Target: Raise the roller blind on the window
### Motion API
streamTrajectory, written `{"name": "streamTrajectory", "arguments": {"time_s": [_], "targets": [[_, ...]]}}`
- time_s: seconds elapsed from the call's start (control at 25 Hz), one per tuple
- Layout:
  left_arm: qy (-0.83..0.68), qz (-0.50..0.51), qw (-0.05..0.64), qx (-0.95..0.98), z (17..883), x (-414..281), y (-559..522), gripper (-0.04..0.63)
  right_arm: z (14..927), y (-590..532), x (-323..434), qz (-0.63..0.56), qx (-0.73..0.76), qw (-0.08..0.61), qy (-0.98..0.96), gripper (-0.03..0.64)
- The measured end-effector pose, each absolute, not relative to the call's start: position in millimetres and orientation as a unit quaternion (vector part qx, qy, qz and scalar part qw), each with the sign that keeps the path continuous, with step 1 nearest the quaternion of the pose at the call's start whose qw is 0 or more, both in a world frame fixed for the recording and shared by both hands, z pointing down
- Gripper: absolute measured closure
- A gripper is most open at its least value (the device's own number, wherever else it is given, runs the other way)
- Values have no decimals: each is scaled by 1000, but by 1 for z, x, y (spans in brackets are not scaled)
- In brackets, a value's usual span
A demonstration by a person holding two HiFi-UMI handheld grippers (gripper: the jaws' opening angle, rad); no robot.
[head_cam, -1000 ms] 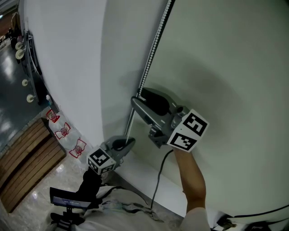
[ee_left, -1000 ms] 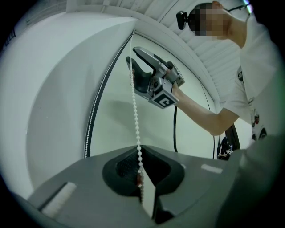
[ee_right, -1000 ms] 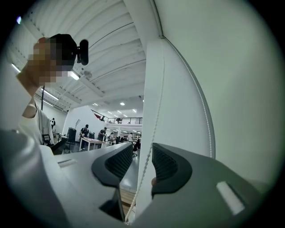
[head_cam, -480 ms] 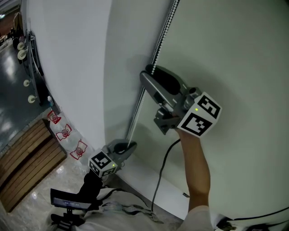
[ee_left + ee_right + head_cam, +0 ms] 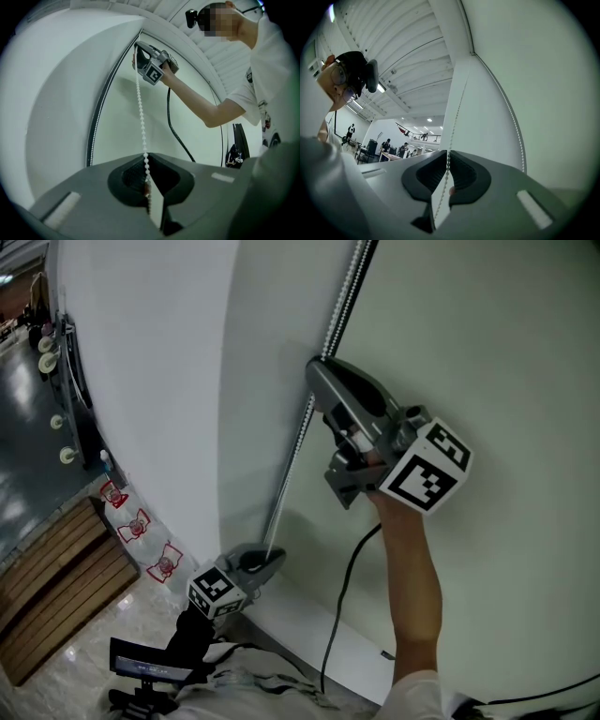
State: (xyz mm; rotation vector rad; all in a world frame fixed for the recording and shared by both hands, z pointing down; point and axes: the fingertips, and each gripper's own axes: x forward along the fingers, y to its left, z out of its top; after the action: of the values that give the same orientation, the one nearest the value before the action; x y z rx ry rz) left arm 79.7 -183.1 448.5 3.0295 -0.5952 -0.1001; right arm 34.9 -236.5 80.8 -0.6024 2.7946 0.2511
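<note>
The pale roller blind (image 5: 487, 352) hangs flat on the right, its white bead chain (image 5: 298, 442) running down along its left edge. My right gripper (image 5: 320, 367) is high on the chain. Its jaws have just been closing and are now shut on the beads (image 5: 448, 164). Lower down, my left gripper (image 5: 276, 558) is shut on the same chain (image 5: 140, 108), which runs taut between the two. From the left gripper view (image 5: 146, 158), the right gripper (image 5: 137, 48) shows above, on an outstretched arm.
A white wall (image 5: 141, 381) stands left of the blind. Below it are a slatted wooden platform (image 5: 56, 577) and red-printed bags (image 5: 141, 521). A black cable (image 5: 339, 606) hangs from the right gripper. A dark stand (image 5: 141, 667) sits on the floor.
The right gripper has climbed up the bead chain and its jaws have closed onto it. The left gripper has kept its hold low on the chain, hardly moving.
</note>
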Motion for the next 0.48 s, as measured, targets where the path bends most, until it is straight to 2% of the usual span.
{"name": "streamTrajectory", "arguments": {"time_s": [0.48], "targets": [[-193,-27,33,980,459,79,-181,597,90,-225,44,51,-192,144,969,604]]}}
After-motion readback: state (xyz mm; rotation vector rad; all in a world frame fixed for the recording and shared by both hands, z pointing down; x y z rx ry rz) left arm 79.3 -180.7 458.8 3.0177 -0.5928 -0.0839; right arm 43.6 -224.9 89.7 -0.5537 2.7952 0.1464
